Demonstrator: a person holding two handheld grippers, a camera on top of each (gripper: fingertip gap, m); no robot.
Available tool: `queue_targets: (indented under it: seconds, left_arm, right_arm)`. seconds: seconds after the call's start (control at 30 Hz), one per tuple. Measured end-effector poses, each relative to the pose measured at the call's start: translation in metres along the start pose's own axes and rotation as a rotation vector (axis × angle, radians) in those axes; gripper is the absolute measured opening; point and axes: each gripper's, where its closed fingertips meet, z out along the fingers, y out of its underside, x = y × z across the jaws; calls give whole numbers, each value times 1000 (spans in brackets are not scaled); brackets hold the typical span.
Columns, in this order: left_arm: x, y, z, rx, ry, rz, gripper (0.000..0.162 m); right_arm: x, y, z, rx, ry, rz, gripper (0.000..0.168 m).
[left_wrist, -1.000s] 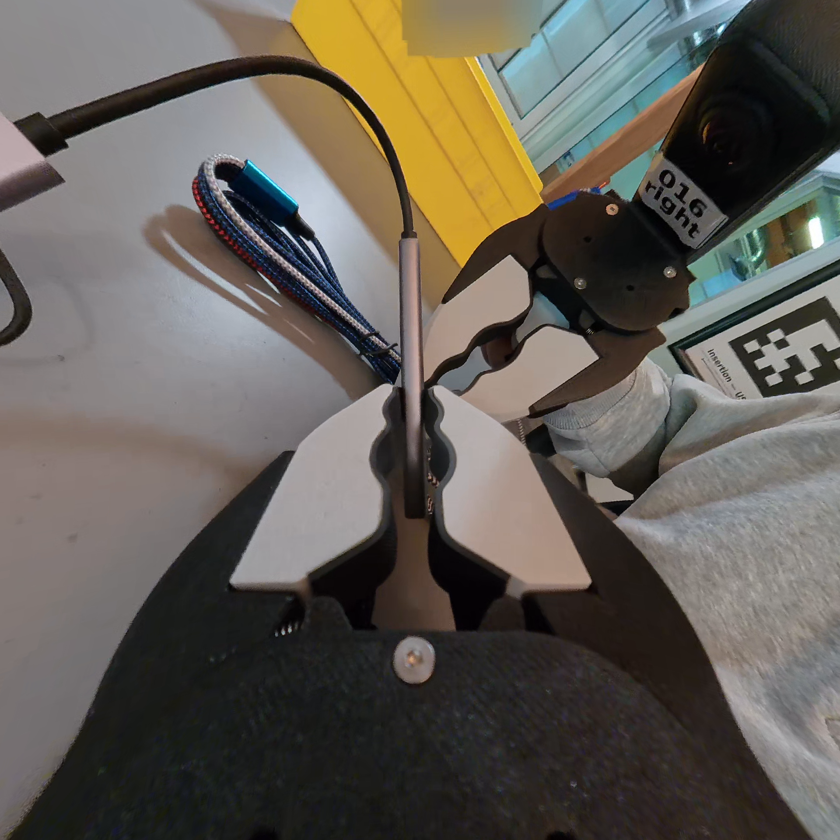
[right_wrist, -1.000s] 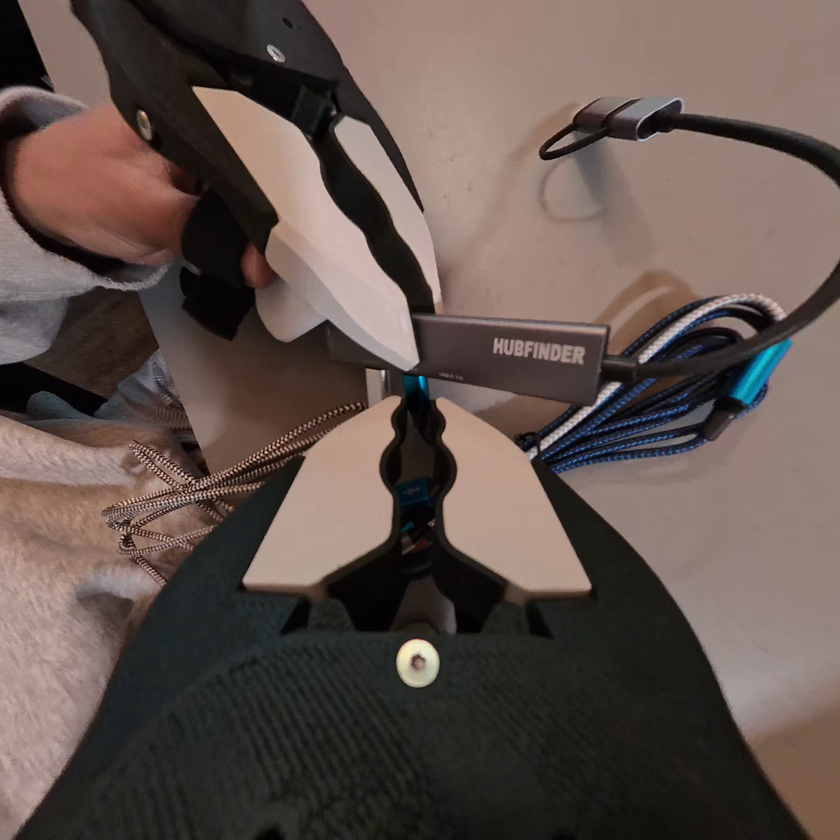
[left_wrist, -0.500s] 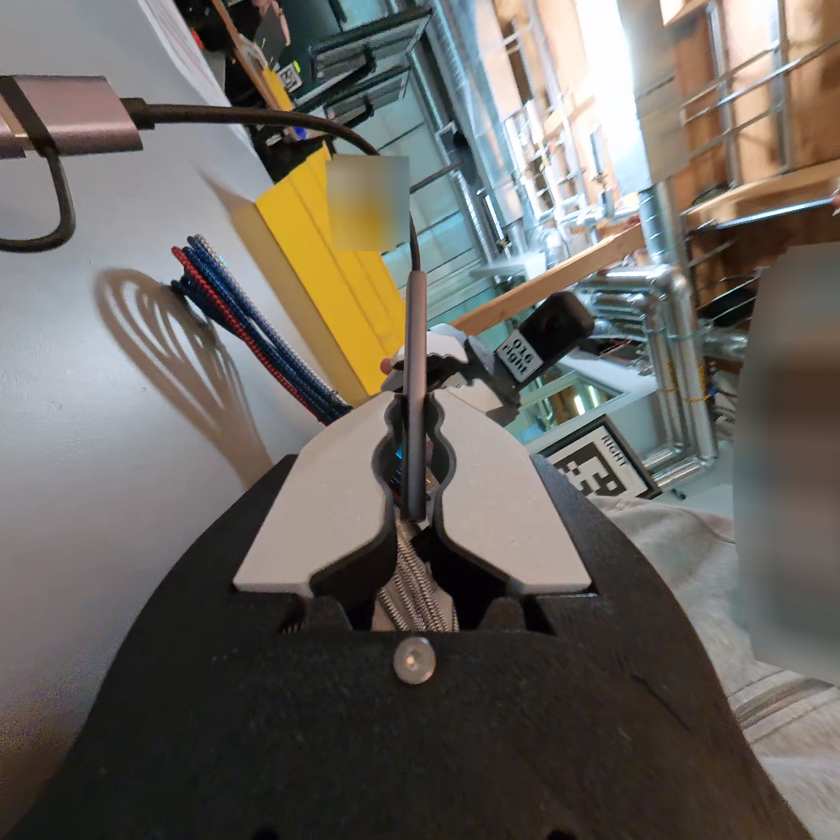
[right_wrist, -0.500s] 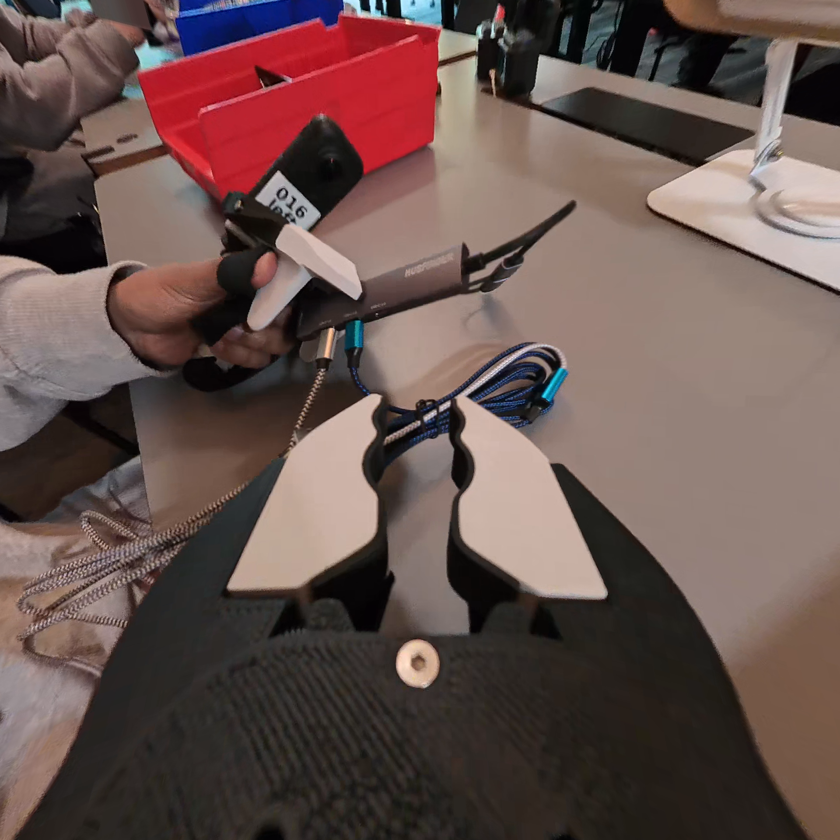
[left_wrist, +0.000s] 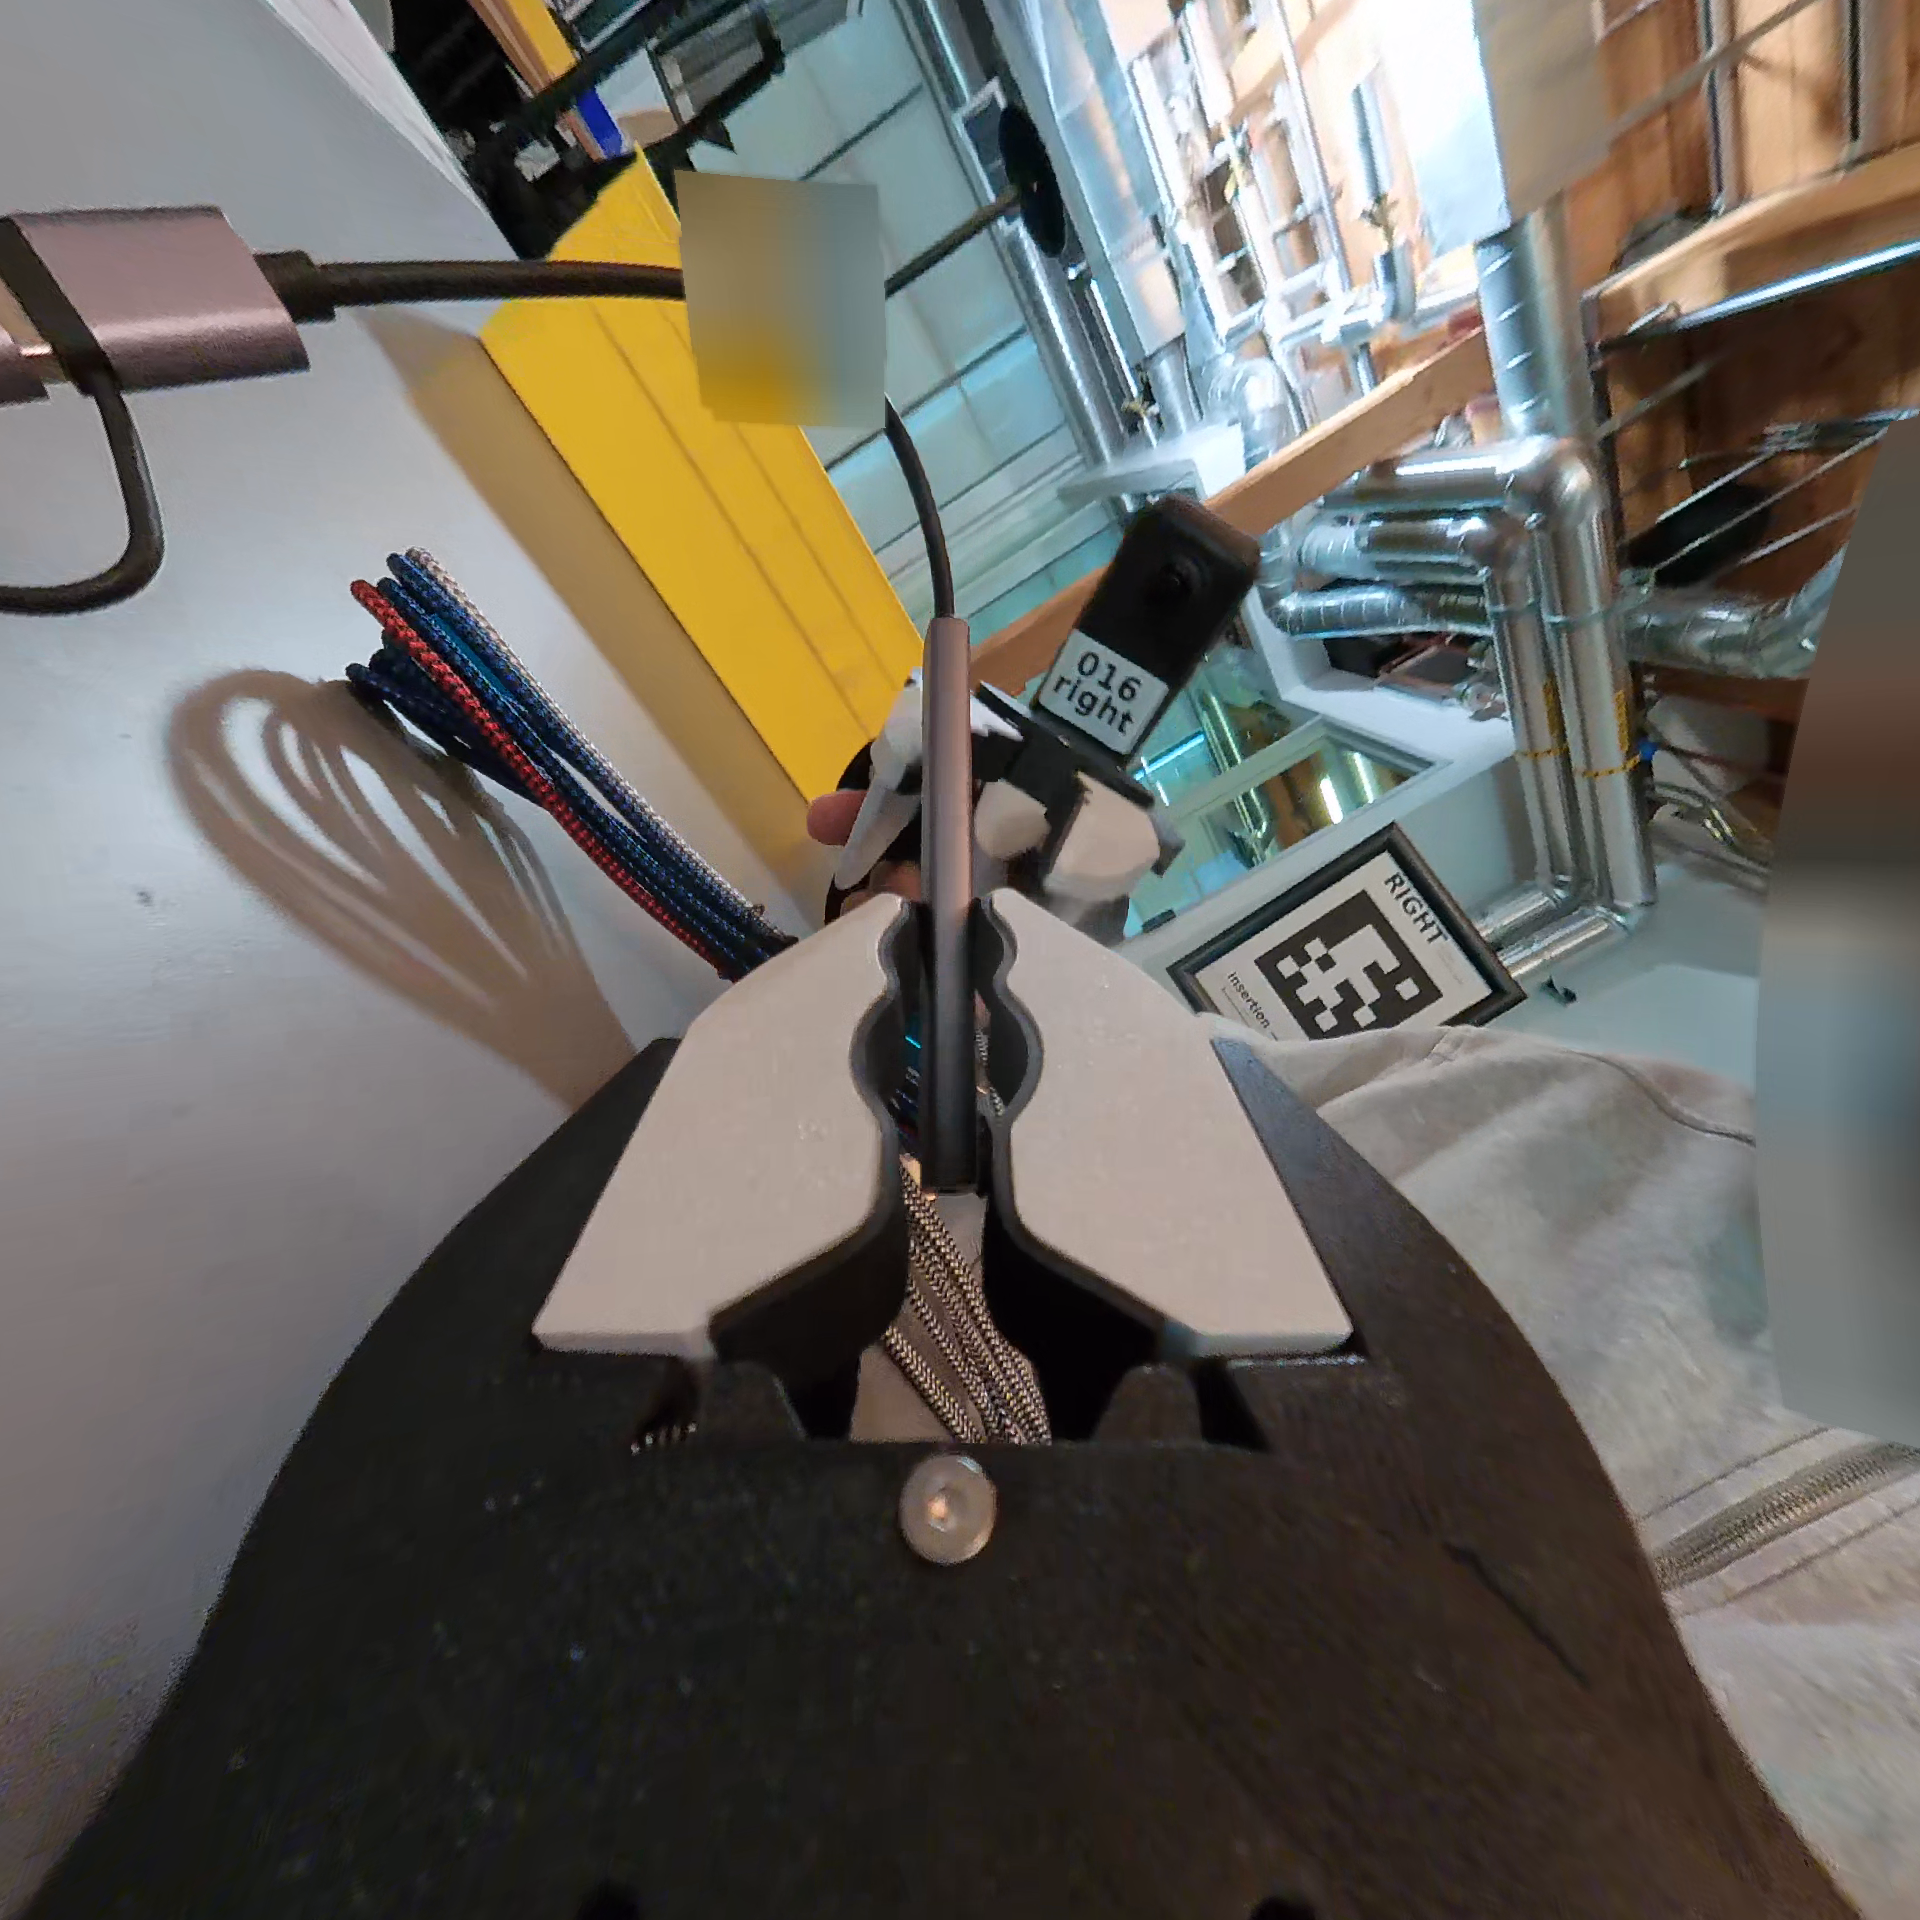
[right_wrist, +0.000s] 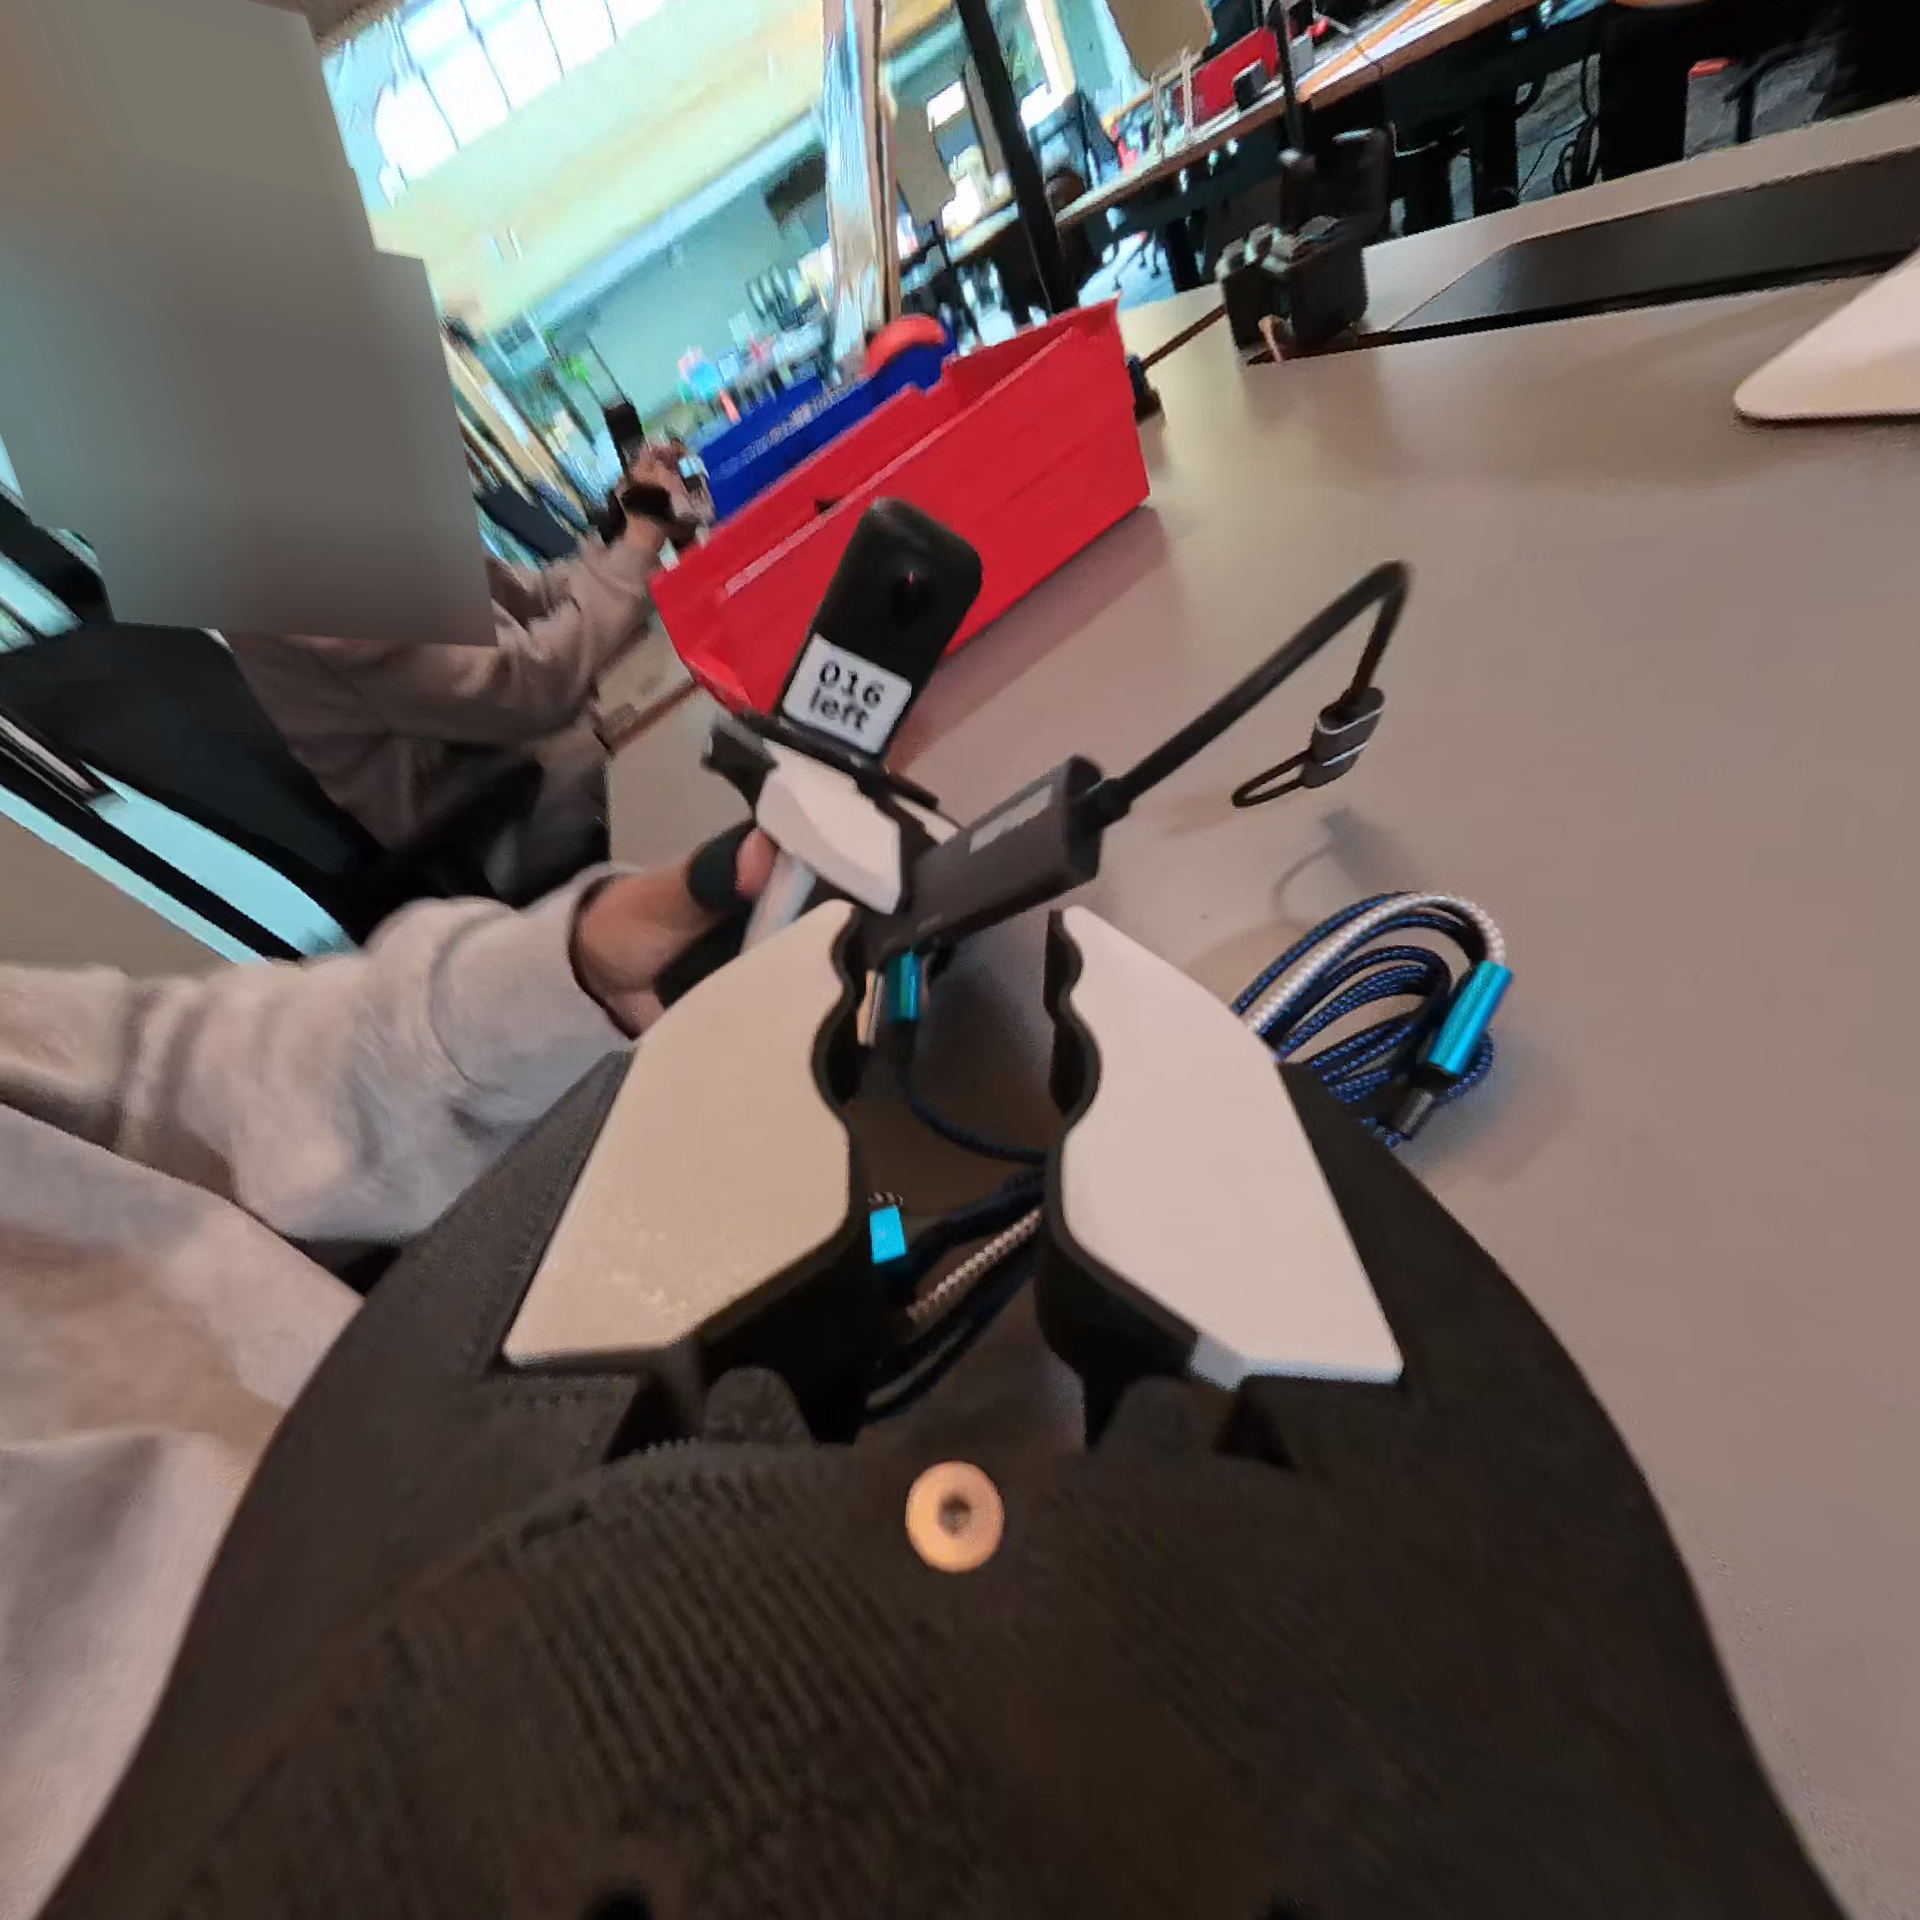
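Evidently steadying it edge-on, the left gripper (left_wrist: 951, 997) clamps the grey hub (right_wrist: 1003, 847); the right gripper (right_wrist: 951, 997), at its 6 o'clock, gapes empty.

- A light grey counter (right_wrist: 1662, 727) carries everything.
- A coiled bundle of blue, white and red braided cables (right_wrist: 1382, 997) with a bright blue plug lies flat on it, casting a looped shadow in the left wrist view (left_wrist: 561, 769).
- A red bin (right_wrist: 935, 488) stands farther back on the counter.
- A white base (right_wrist: 1839, 364) sits at the far right edge.
- A flat black mat (right_wrist: 1662, 260) lies beyond it.
- A yellow bin (left_wrist: 686, 540) rests at the counter's edge.
- A framed black-and-white marker card (left_wrist: 1351, 977) lies near it.
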Motion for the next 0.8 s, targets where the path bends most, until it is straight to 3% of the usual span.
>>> queue_targets:
  seconds: [0.03, 0.2, 0.33, 0.5, 0.6, 0.7, 0.8]
  left_arm:
    - [0, 1, 1, -9, 1, 3, 9]
    - [1, 6, 4, -44, 2, 13, 8]
    - [-1, 13, 9, -92, -22, 41, 8]
    - [0, 9, 8, -54, -7, 26, 8]
    - [-3, 1, 7, 5, -15, 21, 28]
    - [-6, 6, 10, -33, -34, 17, 37]
    - [-5, 15, 16, -93, -40, 33, 17]
  right_arm:
    - [2, -5, -2, 31, -21, 69, 34]
    - [12, -21, -12, 151, -163, 389, 24]
    - [13, -9, -6, 47, -186, 449, 10]
    - [13, -14, -1, 24, -159, 452, 9]
    - [17, -11, 3, 21, -116, 484, 9]
    - [20, -6, 6, 14, -91, 557, 9]
    - [19, -9, 5, 21, -98, 576, 9]
